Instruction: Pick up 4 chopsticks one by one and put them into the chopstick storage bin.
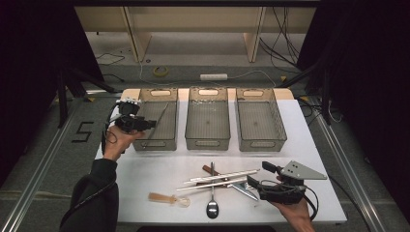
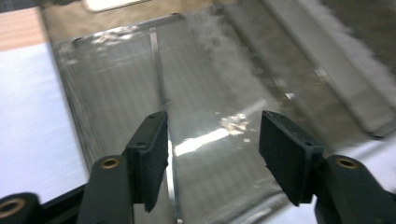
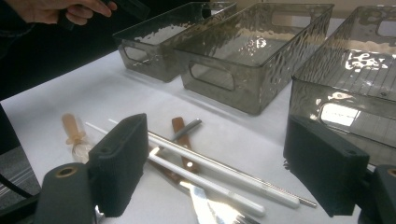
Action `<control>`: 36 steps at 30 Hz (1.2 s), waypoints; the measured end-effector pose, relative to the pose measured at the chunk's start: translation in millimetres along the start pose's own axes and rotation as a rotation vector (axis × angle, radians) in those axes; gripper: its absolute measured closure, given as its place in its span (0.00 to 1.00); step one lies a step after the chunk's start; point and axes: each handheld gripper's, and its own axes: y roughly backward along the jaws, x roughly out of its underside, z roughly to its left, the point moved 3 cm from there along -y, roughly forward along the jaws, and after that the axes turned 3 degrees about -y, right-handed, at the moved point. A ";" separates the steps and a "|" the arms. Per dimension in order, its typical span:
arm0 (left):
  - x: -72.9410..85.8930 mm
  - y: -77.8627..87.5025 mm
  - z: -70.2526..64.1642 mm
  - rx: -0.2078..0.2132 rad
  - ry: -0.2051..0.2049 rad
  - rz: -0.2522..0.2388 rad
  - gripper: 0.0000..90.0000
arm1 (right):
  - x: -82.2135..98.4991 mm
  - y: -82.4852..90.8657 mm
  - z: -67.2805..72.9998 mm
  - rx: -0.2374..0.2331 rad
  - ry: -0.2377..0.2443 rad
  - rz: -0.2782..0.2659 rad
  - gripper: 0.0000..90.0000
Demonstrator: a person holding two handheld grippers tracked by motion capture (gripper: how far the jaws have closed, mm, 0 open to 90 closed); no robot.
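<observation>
My left gripper [image 1: 145,124] hangs over the near left part of the left smoky plastic bin [image 1: 155,144], and its jaws [image 2: 212,154] stand open with nothing between the pads. A thin metal stick [image 1: 163,115] [image 2: 159,79] lies slanted inside that bin, below the jaws. My right gripper [image 1: 258,175] [image 3: 222,158] is held low at the front right of the table, open and empty. It faces a loose heap of cutlery: two white chopsticks [image 1: 222,178] [image 3: 210,168], a brown-handled knife [image 1: 237,186] [image 3: 180,133] and a metal spoon [image 1: 212,205].
The middle bin [image 1: 208,143] [image 3: 219,79] and the right bin [image 1: 263,143] [image 3: 336,112] stand beside the left one along the far side of the white table [image 1: 145,174]. A small clear spoon with a tan handle [image 1: 167,198] [image 3: 72,128] lies at the front left of the heap.
</observation>
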 end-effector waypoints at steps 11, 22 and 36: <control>-6.1 11.2 -34.4 0.115 -0.104 0.017 0.34 | -0.2 0.7 -0.2 -0.001 0.002 -0.002 0.26; -5.3 17.4 -54.2 0.140 -0.165 0.031 0.28 | -0.5 1.6 -0.2 0.001 0.000 -0.007 0.26; -4.9 17.8 -77.5 0.162 -0.217 0.051 0.24 | -0.4 1.3 0.1 -0.001 -0.003 -0.007 0.25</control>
